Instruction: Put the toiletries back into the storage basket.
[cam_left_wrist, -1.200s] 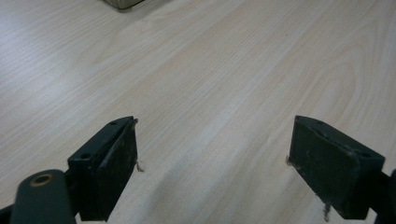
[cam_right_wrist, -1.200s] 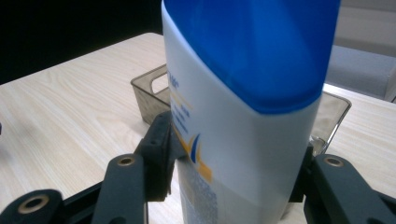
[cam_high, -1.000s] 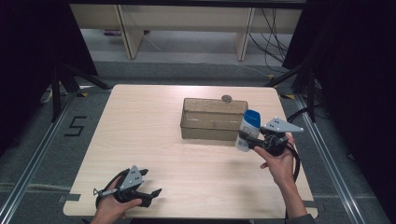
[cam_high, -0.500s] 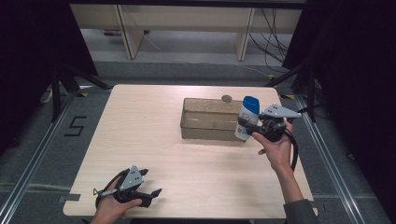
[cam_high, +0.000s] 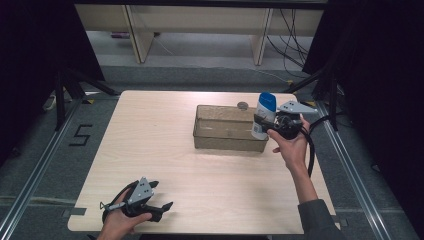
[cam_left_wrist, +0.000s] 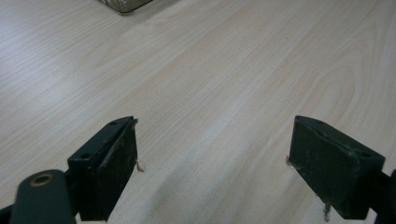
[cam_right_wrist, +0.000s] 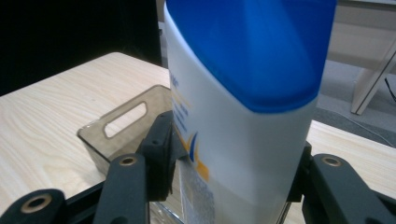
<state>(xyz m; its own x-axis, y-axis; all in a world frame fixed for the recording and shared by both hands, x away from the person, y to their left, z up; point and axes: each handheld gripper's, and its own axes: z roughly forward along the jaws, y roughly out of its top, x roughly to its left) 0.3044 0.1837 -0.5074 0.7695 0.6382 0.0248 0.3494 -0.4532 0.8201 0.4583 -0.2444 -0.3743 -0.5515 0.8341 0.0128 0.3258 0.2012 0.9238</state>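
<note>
Right gripper (cam_high: 264, 126): jaws clamped on a white bottle with a blue cap (cam_high: 263, 116), one jaw on each flank low on the body. The bottle is held upright, cap uppermost, clear of the table (cam_high: 165, 150) and at the right end of the translucent smoky-brown bin (cam_high: 227, 134), near the table's far right corner. Judgement: the upright hold and low grip suit lowering the bottle into the bin base-first — the likely step in hand.

In the right gripper view the bottle (cam_right_wrist: 243, 116) stands between the two black jaws, and behind it the bin (cam_right_wrist: 126, 130) shows a slot handle cut in its end wall. The bin looks empty as far as can be seen.

Markings: the bottle's label carries blue and yellow-orange print, including a curved dark-blue mark and vertical lettering along the edge — too oblique and blurred to read. No brand can be established. On the floor left of the table a marking reads "5" (cam_high: 80, 135).

Left gripper (cam_high: 150, 207): parked at the table's near left corner, resting in the person's hand; its jaws stand wide apart over bare wood, holding nothing, as the left gripper view confirms (cam_left_wrist: 212, 172). Judgement: it is kept idle, out of the working area.

A small grey disc (cam_high: 242, 105) lies on the table just behind the bin's far wall; its purpose cannot be told.
</note>
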